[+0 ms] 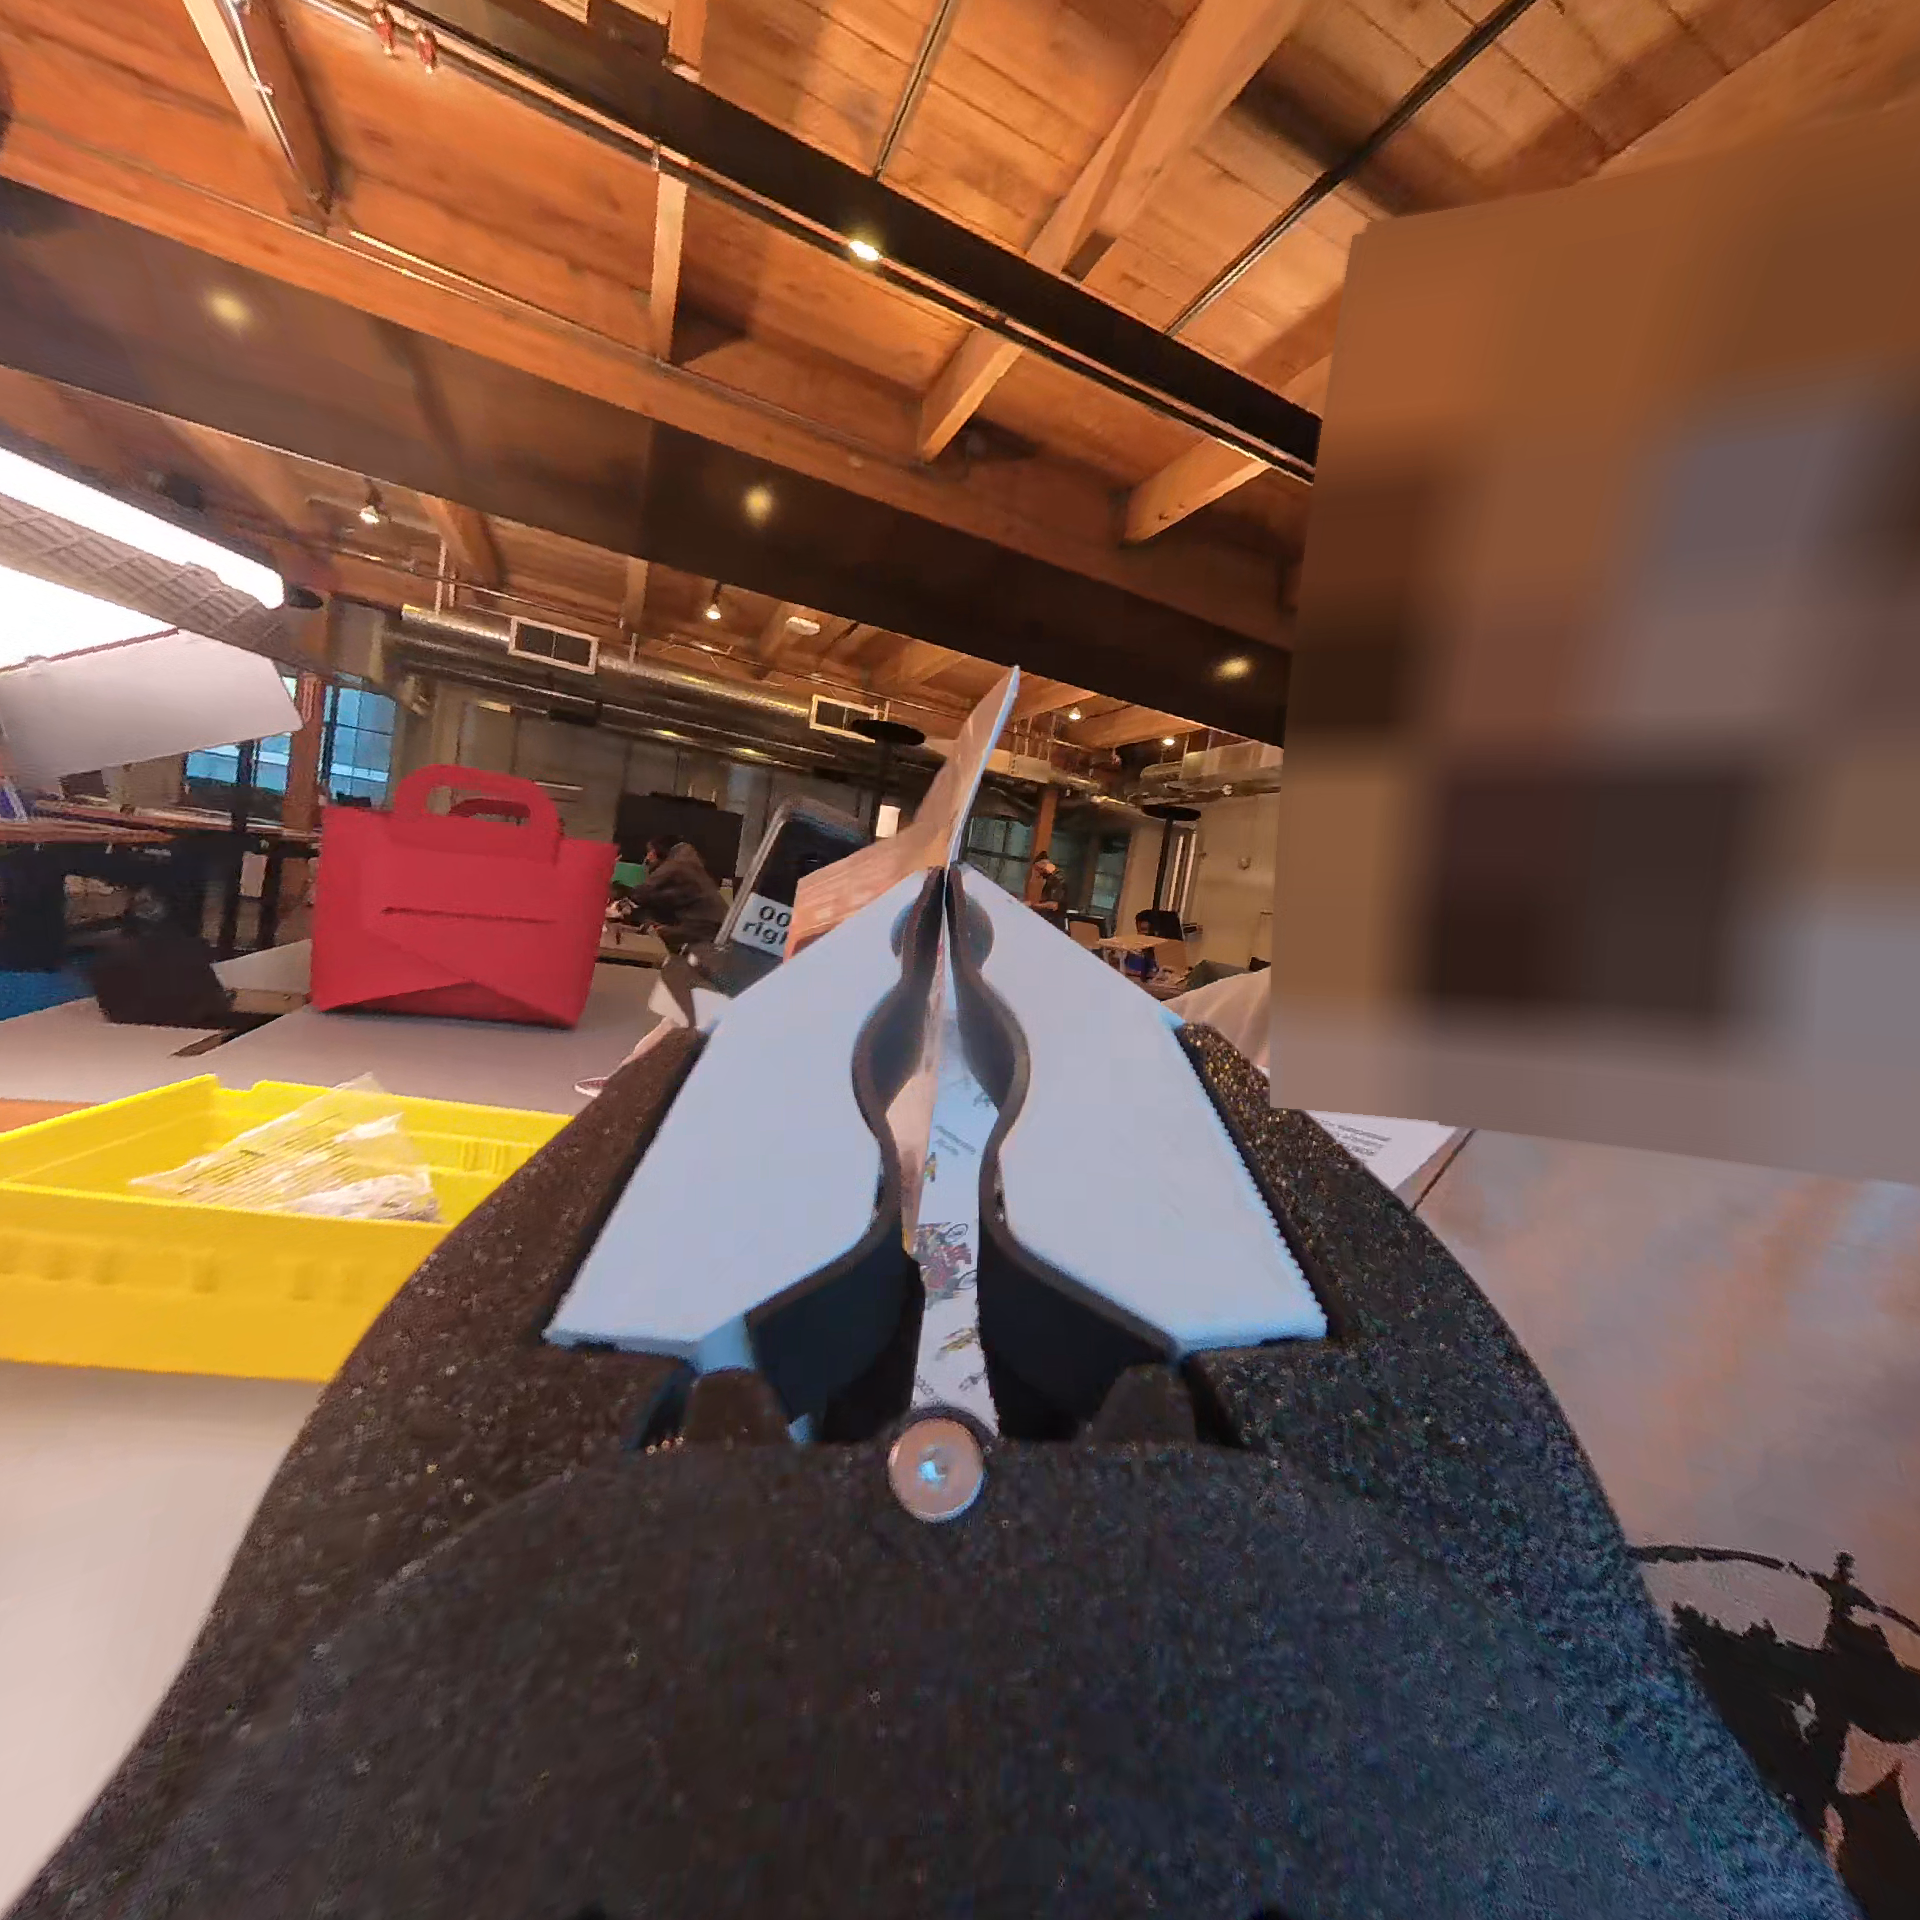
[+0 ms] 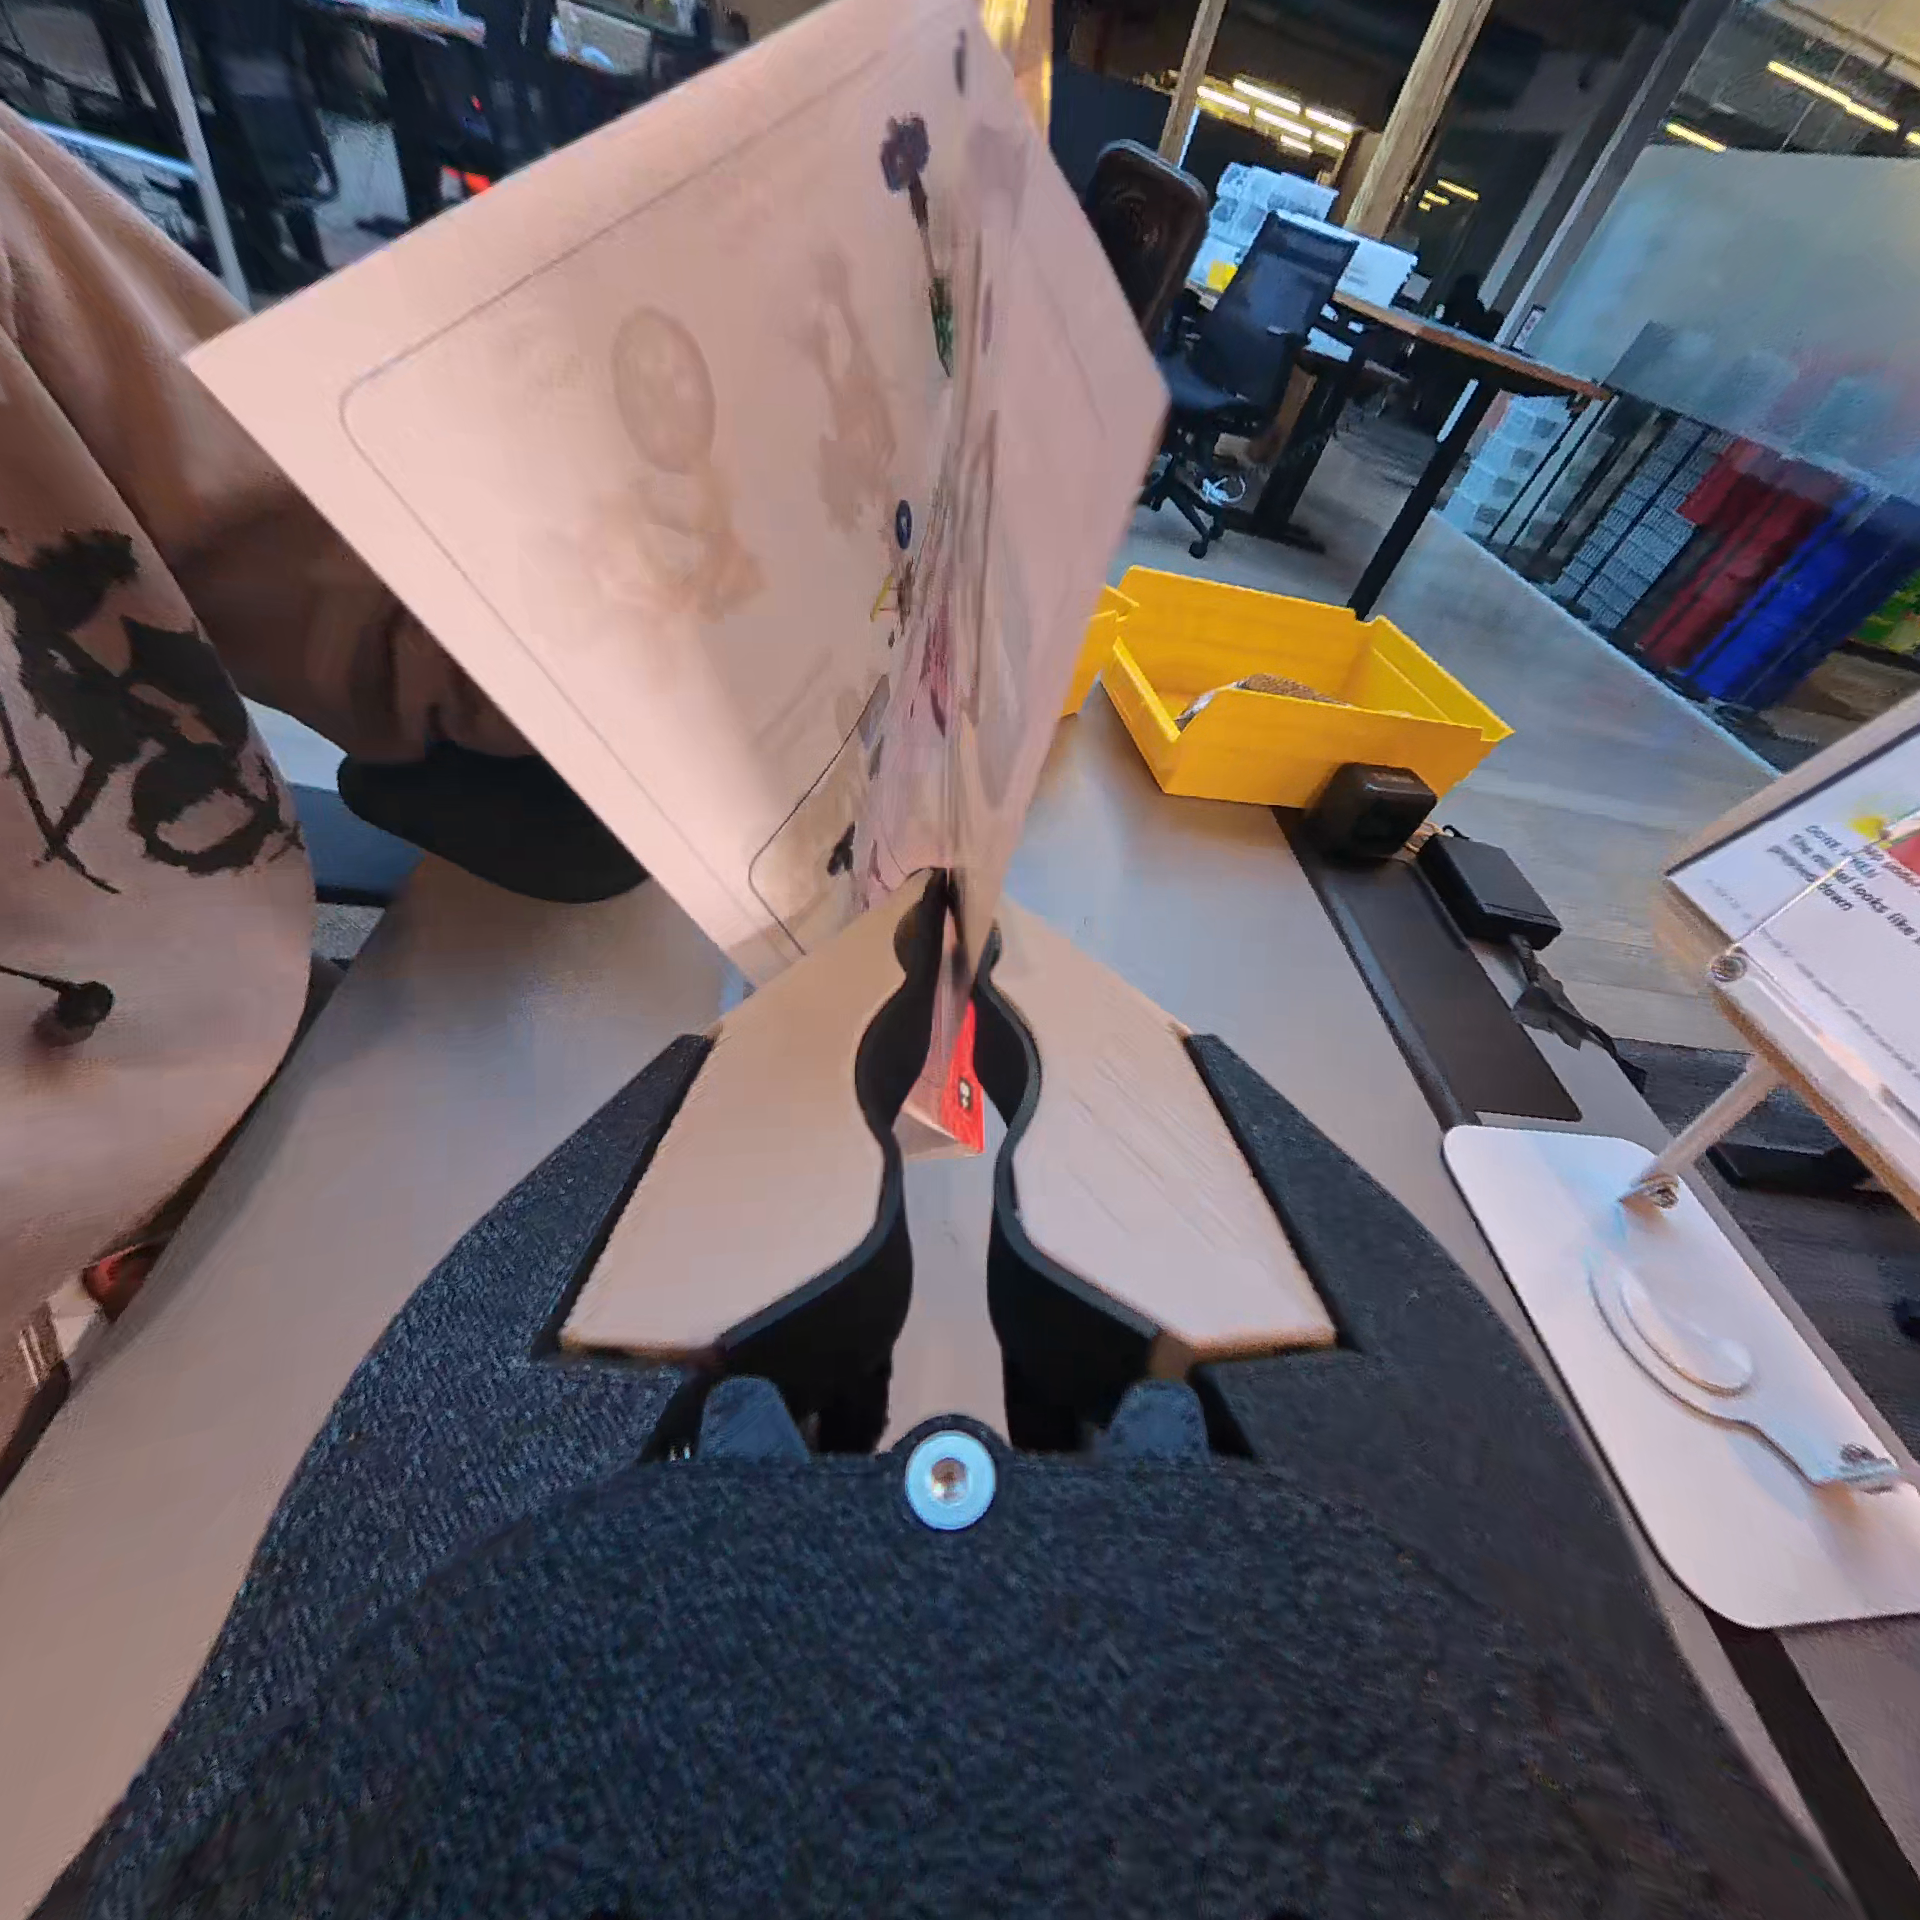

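Note:
My left gripper (image 1: 948, 883) is shut on a thin printed sheet (image 1: 971, 790), seen edge-on, which runs back between the fingers and rises above the tips. My right gripper (image 2: 948, 894) is shut on the lower edge of a pale sheet with small coloured pictures (image 2: 665, 457); the sheet fans up and to the left above the fingers, and a red corner (image 2: 961, 1091) of it shows between the jaws. The other gripper (image 1: 790, 883) shows behind the sheet in the left wrist view, dark with a white label. Both grippers are held above a grey table (image 2: 1164, 914).
A yellow tray (image 1: 156, 1278) with a clear bag sits left. A red bag (image 1: 457, 914) stands farther back. A yellow bin (image 2: 1299, 696), black adapter (image 2: 1486, 883) and stand with a printed page (image 2: 1818, 935) lie right. A person's sleeve (image 2: 125, 727) is left.

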`<state>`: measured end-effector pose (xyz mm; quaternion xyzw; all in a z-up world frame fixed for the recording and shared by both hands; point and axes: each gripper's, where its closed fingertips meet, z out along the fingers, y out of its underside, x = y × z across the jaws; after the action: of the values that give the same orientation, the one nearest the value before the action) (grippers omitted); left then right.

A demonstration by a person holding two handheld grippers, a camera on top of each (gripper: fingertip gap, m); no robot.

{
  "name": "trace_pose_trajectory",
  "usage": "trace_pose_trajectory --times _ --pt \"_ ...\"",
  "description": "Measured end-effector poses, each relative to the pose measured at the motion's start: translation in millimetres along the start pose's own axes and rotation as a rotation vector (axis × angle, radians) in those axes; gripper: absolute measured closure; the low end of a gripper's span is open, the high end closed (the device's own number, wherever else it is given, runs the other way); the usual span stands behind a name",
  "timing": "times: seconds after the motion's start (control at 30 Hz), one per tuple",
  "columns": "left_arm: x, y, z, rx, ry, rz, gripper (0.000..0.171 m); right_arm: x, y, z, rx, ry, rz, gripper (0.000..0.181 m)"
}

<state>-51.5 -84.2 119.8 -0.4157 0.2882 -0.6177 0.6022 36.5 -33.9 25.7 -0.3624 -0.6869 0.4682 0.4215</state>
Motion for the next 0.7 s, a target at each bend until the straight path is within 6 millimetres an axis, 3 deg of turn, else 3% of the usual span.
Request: trace_pose_trajectory --times 0.03,0.1,0.17,0.23,0.33,0.4,0.5,0.6,0.7 --pt "-14.6 1.4 -5.1 0.001 -0.077 -0.002 0.171 -1.1 2.0 2.3 -0.01 0.005 -0.006 0.181" --pt "-65.1 5.5 -27.7 -0.024 -0.382 -0.023 0.171 -2.5 -0.7 4.3 -0.003 0.002 0.047 0.181" --pt "-88.2 8.2 -52.4 -0.069 -0.566 -0.003 0.157 8.5 -6.1 1.5 0.013 0.055 0.138 0.181" --pt "-81.4 1.8 -63.2 -0.07 -0.598 0.052 0.144 20.4 -11.1 -5.9 0.043 0.092 0.239 0.181" --pt "-54.0 -12.0 -65.4 -0.034 -0.54 0.109 0.138 34.8 -12.9 -17.2 0.083 0.115 0.359 0.181" --pt "-43.3 -7.2 -63.1 -0.084 -0.531 0.144 0.131 43.0 -11.1 -20.8 0.079 0.141 0.375 0.181" --pt "-28.7 29.5 -48.7 -0.276 -0.457 0.191 0.109 48.6 -17.8 -21.1 0.094 0.154 0.38 0.181" --pt "-15.1 64.8 -35.8 -0.431 -0.408 0.28 0.106 56.5 -26.6 -22.2 0.097 0.203 0.349 0.181" --pt "-10.8 82.0 -35.5 -0.525 -0.454 0.437 0.102 63.6 -38.0 -30.4 0.132 0.236 0.356 0.181"
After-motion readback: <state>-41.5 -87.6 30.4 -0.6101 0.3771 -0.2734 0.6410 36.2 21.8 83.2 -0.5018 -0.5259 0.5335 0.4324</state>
